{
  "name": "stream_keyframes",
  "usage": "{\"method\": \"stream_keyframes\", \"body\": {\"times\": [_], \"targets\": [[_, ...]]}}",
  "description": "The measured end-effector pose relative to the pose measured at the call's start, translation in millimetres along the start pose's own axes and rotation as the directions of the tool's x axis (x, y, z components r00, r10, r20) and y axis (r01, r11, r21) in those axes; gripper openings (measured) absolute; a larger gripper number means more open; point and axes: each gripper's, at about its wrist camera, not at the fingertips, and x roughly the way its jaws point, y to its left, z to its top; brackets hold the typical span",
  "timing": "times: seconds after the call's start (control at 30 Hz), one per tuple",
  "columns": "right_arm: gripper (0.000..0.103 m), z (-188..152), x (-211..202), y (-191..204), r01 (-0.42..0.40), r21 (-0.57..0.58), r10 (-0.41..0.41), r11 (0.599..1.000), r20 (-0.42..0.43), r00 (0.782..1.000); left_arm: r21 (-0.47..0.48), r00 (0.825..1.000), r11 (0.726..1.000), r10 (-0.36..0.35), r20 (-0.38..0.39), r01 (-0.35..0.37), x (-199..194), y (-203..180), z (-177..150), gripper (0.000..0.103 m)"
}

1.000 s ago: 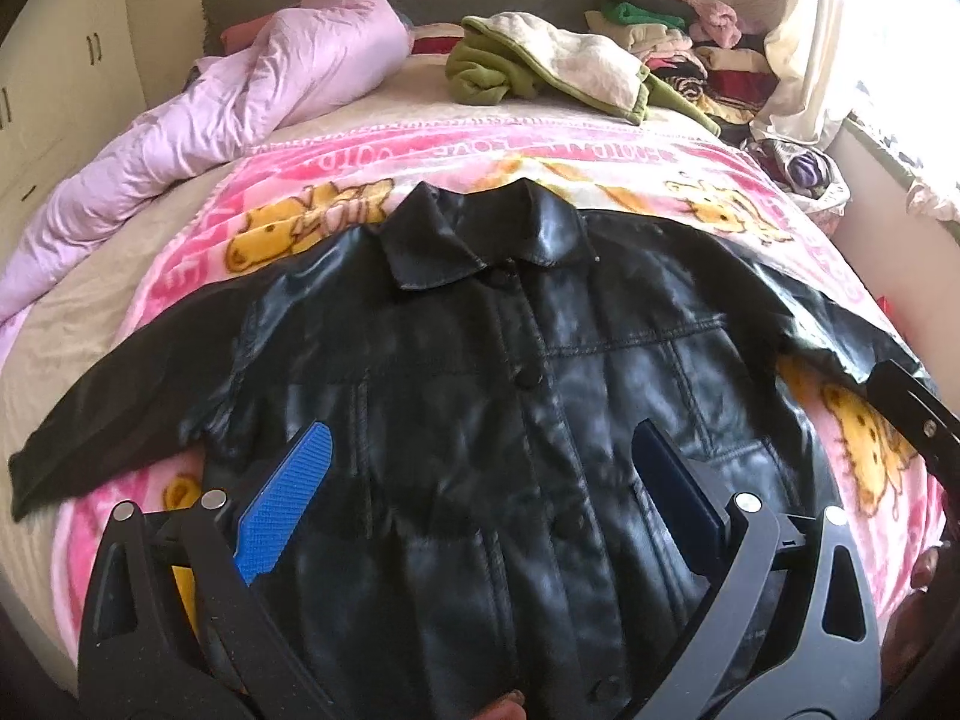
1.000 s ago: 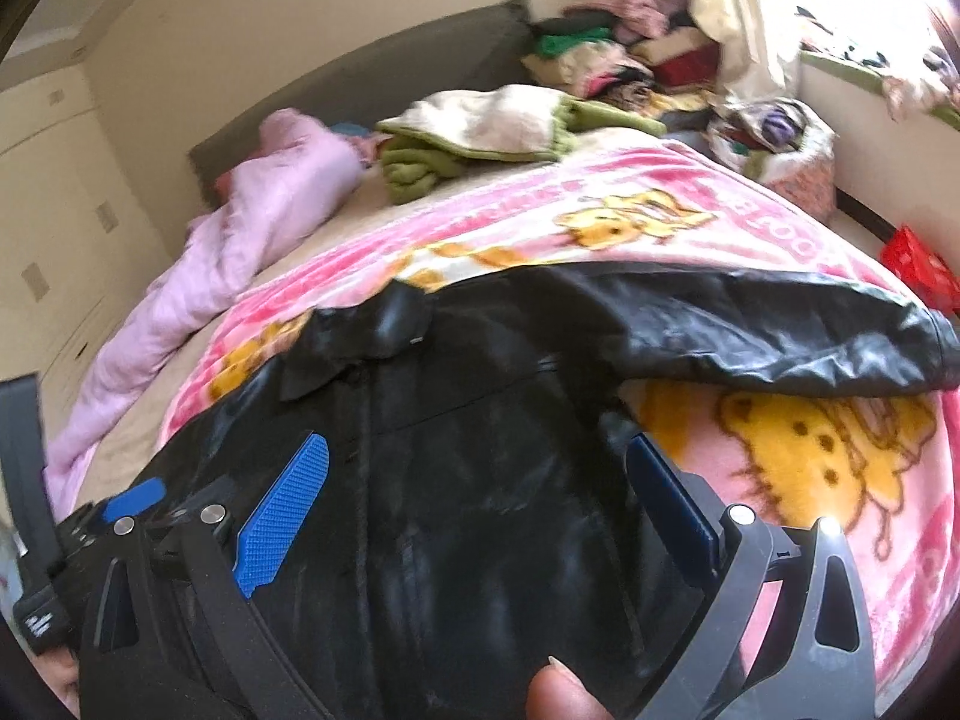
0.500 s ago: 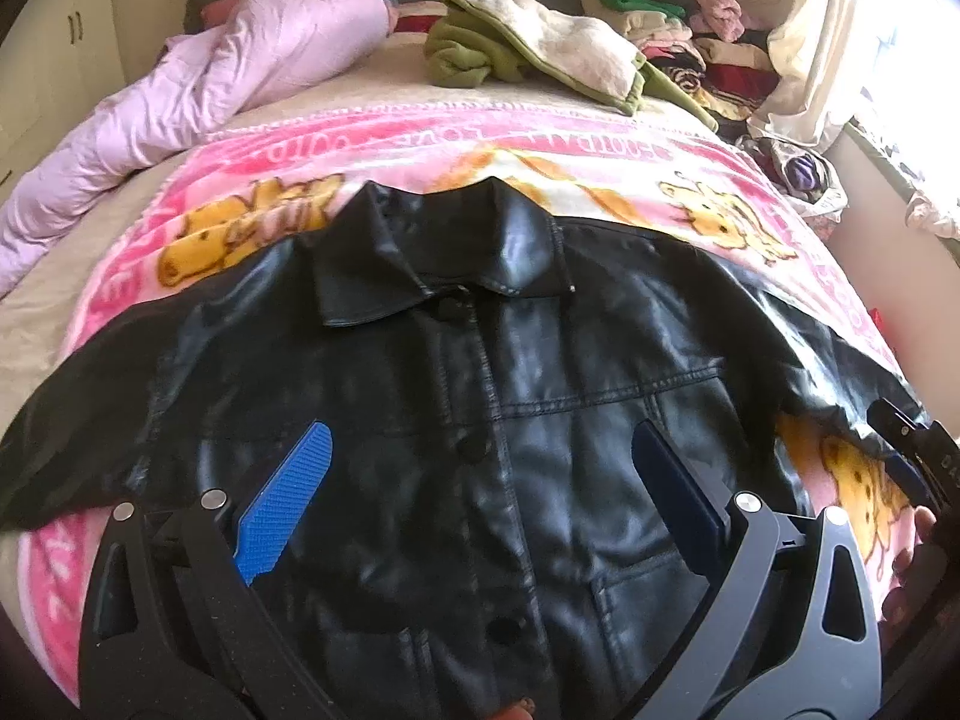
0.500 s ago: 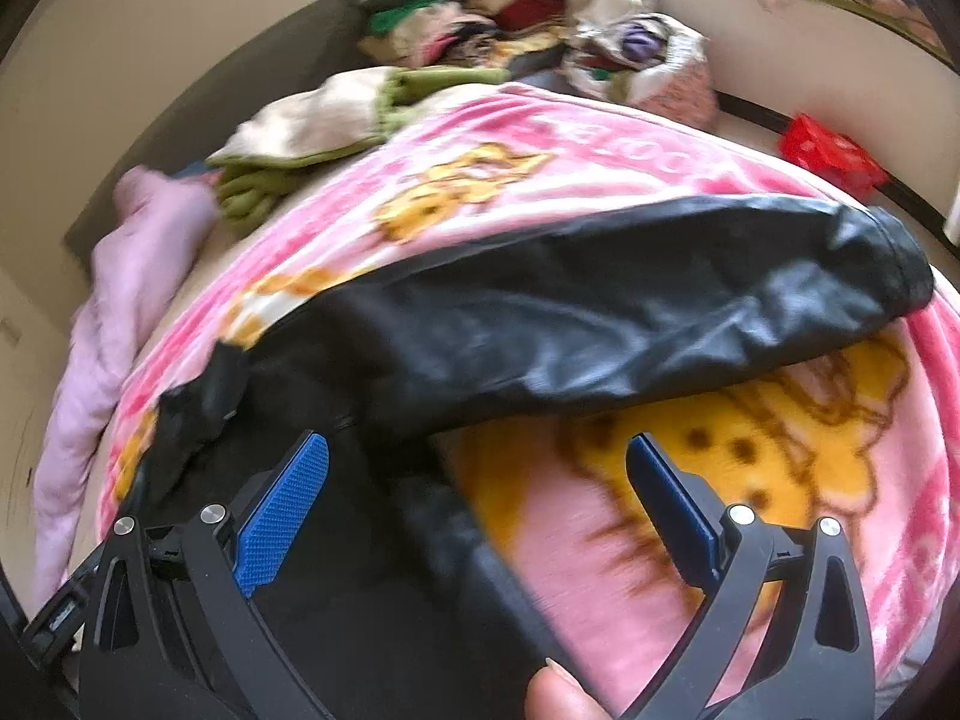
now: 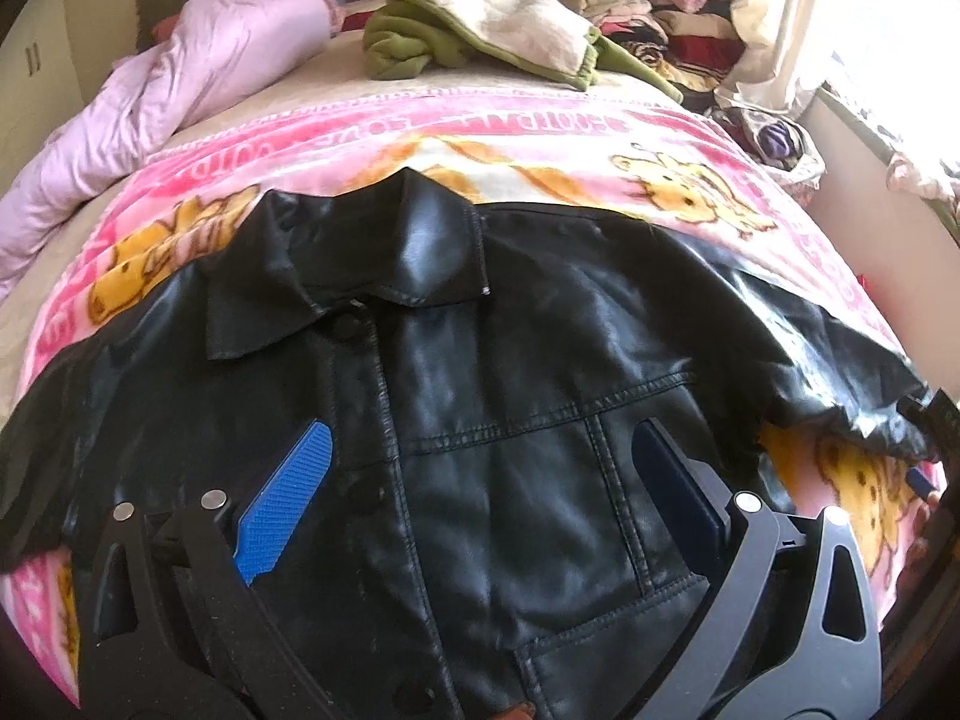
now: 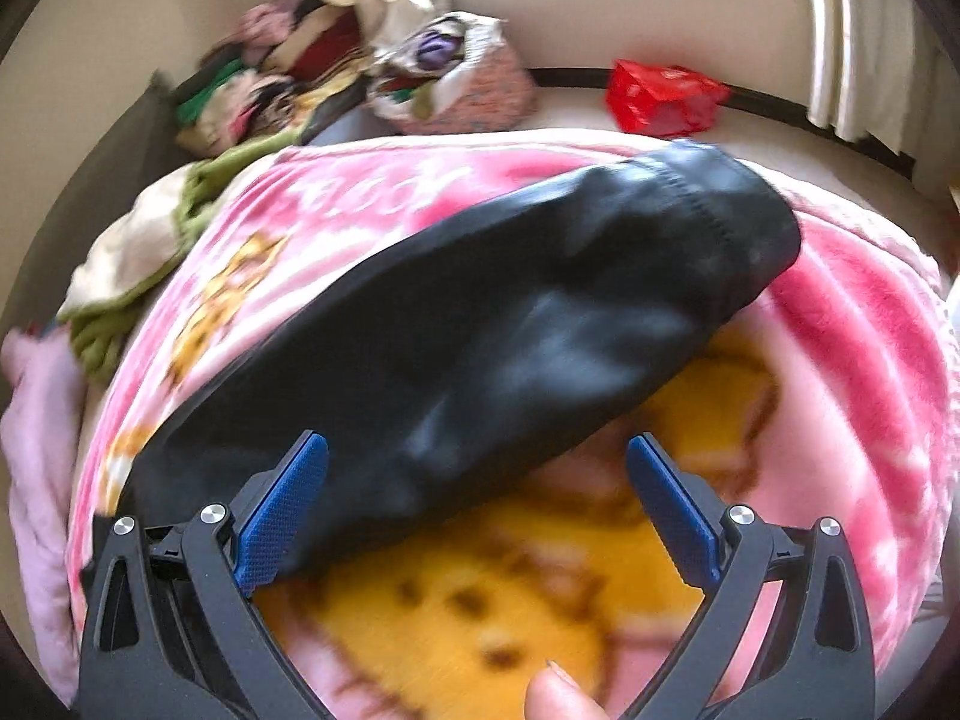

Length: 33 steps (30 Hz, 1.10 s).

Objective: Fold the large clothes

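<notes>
Bed with pink cartoon blanket (image 5: pixel 540 138); lilac duvet (image 5: pixel 180 84) far left. Black leather jacket (image 5: pixel 510 420) lies flat, front up, buttoned. Left gripper (image 5: pixel 480 492) above its chest, jaws wide apart. Right gripper (image 6: pixel 477 510) spread over jacket sleeve (image 6: pixel 540 324), empty.

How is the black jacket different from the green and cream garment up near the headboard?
The black jacket is glossy leather-like material; the green and cream garment looks soft and matte. The jacket is spread flat, buttoned, on the pink blanket; the garment lies bunched beyond it. Both rest on the bed.
</notes>
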Motion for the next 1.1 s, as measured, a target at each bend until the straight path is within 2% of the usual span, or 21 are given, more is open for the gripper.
{"method": "stream_keyframes", "body": {"times": [0.17, 0.23, 0.37, 0.4, 0.47, 0.5, 0.57, 0.63, 0.73, 0.87, 1.0, 1.1], "targets": [[0.099, 21.2, 31.2, -32.8, 0.001, 0.111, 0.005, 0.994, -0.063, 0.998, 0.007, 0.999, 1.0, 0.01, -0.034, -0.01, 21.4, 0.3, 0.0, 0.094], [0.099, 28.6, 38.9, -42.7, -0.038, 0.164, 0.05, 0.986, -0.068, 0.996, -0.013, 0.999, 1.0, -0.002, -0.051, 0.002, 28.2, 5.1, -2.1, 0.094], [0.098, 41.5, 43.1, -49.0, -0.116, 0.222, 0.124, 0.968, -0.025, 0.992, -0.023, 0.999, 1.0, 0.0, -0.051, -0.001, 30.2, 10.4, -9.8, 0.094], [0.094, 42.6, 41.4, -49.7, -0.136, 0.228, 0.142, 0.964, -0.011, 0.99, -0.026, 0.999, 1.0, -0.002, -0.053, 0.001, 30.0, 11.2, -11.2, 0.094], [0.054, 48.0, 31.6, -48.1, -0.178, 0.227, 0.171, 0.958, 0.047, 0.984, -0.036, 0.998, 0.999, -0.014, -0.058, 0.011, 29.2, 13.8, -12.1, 0.094], [0.047, 52.2, 26.1, -46.1, -0.2, 0.224, 0.187, 0.954, 0.076, 0.979, -0.044, 0.998, 0.999, -0.018, -0.057, 0.015, 27.5, 15.7, -11.8, 0.094], [0.026, 58.4, 15.7, -44.3, -0.271, 0.216, 0.249, 0.938, 0.12, 0.961, -0.059, 0.999, 0.998, -0.026, -0.047, 0.023, 22.1, 19.3, -9.6, 0.094], [0.017, 65.7, 1.8, -34.3, -0.332, 0.175, 0.307, 0.927, 0.155, 0.939, -0.076, 0.998, 0.996, -0.046, -0.03, 0.043, 13.8, 24.0, -6.7, 0.094], [0.013, 73.9, -21.0, -8.7, -0.381, 0.067, 0.362, 0.922, 0.192, 0.912, -0.101, 0.998, 0.993, -0.063, -0.004, 0.062, 0.3, 31.9, -1.2, 0.094], [0.01, 74.3, -52.7, 38.3, -0.446, -0.095, 0.456, 0.89, 0.205, 0.866, -0.125, 0.998, 0.991, -0.051, 0.021, 0.053, -14.3, 45.3, 5.2, 0.094], [0.01, 61.0, -87.5, 96.0, -0.488, -0.27, 0.543, 0.83, 0.193, 0.817, -0.15, 0.998, 0.989, 0.009, 0.057, -0.001, -27.6, 70.0, 10.8, 0.094], [0.01, 39.8, -117.3, 141.5, -0.529, -0.404, 0.627, 0.746, 0.16, 0.763, -0.201, 0.997, 0.979, -0.002, 0.075, 0.018, -38.0, 95.4, 13.3, 0.094]]}}
